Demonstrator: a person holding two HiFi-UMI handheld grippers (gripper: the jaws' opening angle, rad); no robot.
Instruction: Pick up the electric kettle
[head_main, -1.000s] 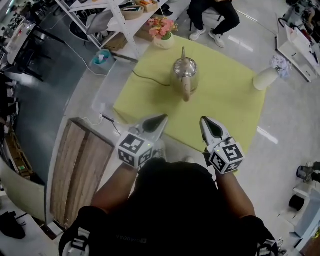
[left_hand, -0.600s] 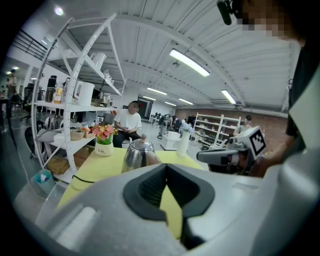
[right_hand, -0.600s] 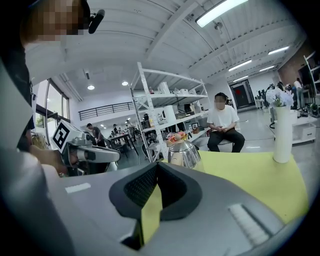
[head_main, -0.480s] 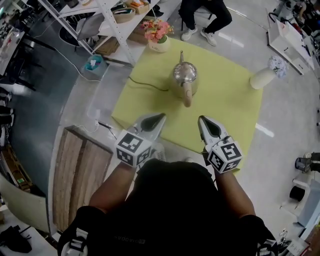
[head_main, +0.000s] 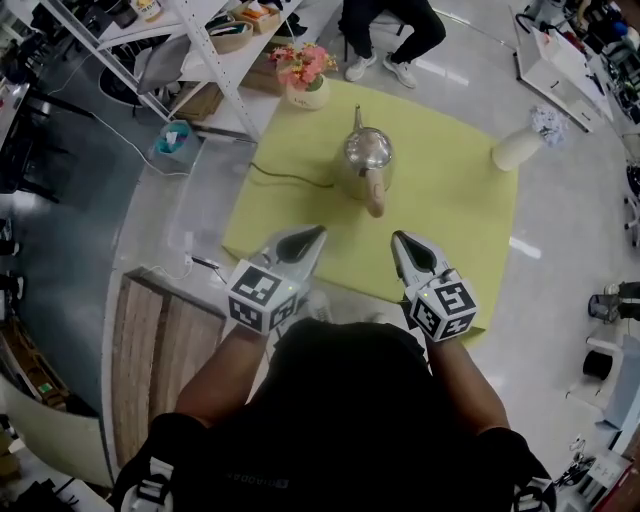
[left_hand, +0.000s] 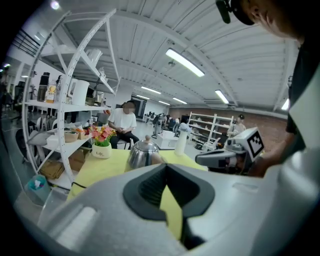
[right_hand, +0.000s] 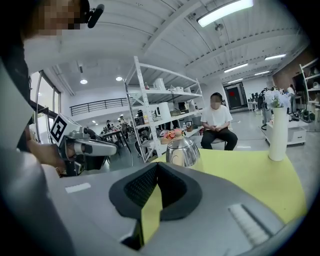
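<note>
Approaching grippers: judged as the reach-in step, before any grasp; nothing is lifted and the kettle stands untouched.
Left gripper (head_main: 314, 233): jaws together at the tips, nothing between them, only the yellow mat showing through the gap behind the pads; it hangs over the mat's near edge.
Right gripper (head_main: 399, 240): jaws likewise closed and empty, level with the left one and pointing the same way, slightly downward.
Yellow mat (head_main: 455, 205): spreads out ahead of both grippers and carries the kettle near its middle.
Kettle handle (head_main: 374, 193): pale, pointing back toward the person; it lies between the two grippers' lines, nearer the right one, and apart from both.
Electric kettle (head_main: 366, 158): shiny metal, upright, lid on, spout facing away; well ahead of both tools, touched by neither.
Power cord (head_main: 290, 178): runs off the kettle's left side across the mat; it may drag on a lift.
Next move, as a judgement: the nearer gripper has to open its jaws, travel forward to the handle, straddle it and close before raising.
Flower pot (head_main: 306, 92): at the mat's far corner, beyond the kettle.
White vase (head_main: 518, 148): at the far right corner, clear of the path.
</note>
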